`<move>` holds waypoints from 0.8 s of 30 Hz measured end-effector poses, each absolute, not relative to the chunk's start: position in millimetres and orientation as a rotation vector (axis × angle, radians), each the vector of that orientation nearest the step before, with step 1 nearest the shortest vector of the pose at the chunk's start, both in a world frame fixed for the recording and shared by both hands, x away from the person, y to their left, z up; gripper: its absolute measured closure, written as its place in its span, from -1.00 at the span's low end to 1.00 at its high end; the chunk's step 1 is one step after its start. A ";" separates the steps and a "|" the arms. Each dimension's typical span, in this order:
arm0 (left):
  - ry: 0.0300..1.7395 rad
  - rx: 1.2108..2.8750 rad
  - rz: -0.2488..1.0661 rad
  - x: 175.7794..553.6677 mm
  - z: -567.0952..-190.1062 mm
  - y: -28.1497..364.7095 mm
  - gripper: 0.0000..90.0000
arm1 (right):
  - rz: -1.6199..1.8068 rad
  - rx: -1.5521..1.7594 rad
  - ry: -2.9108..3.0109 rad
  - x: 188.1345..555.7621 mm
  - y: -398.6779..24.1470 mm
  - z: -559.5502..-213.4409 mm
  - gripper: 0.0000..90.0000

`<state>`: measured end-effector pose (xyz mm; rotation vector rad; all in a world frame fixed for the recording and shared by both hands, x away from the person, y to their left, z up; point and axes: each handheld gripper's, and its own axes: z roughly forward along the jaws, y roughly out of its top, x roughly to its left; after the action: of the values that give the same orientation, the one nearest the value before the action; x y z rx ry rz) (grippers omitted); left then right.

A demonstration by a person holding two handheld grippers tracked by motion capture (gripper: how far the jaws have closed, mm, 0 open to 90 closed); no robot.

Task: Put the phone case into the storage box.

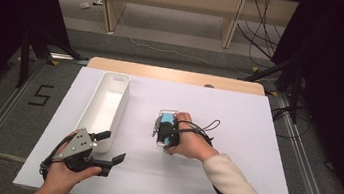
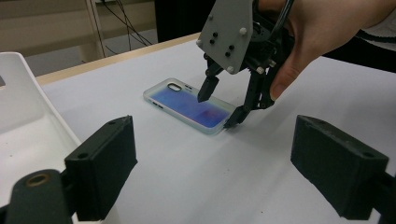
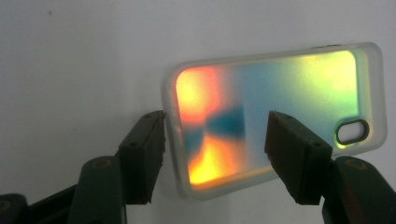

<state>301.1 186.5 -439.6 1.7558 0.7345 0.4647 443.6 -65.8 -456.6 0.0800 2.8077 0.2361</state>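
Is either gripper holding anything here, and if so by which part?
Nothing is held. The right gripper stands open over one end of the phone case; the left gripper is open and empty.

The frosted translucent plastic phone case (image 3: 280,116) has a glossy back with an iridescent sheen and soft matt edges. The long white plastic tray (image 1: 105,106) looks smooth, slightly shiny. The counter (image 1: 238,111) wears a matt white sheet over pale wood. Jaws are matt black plastic.
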 end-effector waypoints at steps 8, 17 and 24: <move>0.732 1.754 0.460 301.1 -439.8 186.5 -0.70 | 0.216 0.058 2.832 446.2 -61.6 -457.6 0.03; 0.733 1.752 0.453 300.7 -439.9 186.1 -0.70 | 0.193 -0.051 2.851 448.4 -59.8 -456.9 0.19; 0.732 1.753 0.454 300.5 -439.8 186.2 -0.69 | 0.166 -0.020 2.862 448.3 -57.1 -456.4 0.18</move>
<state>300.5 186.2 -439.8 1.7530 0.7325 0.4538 448.3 -57.1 -456.4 -0.0201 2.8618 0.1664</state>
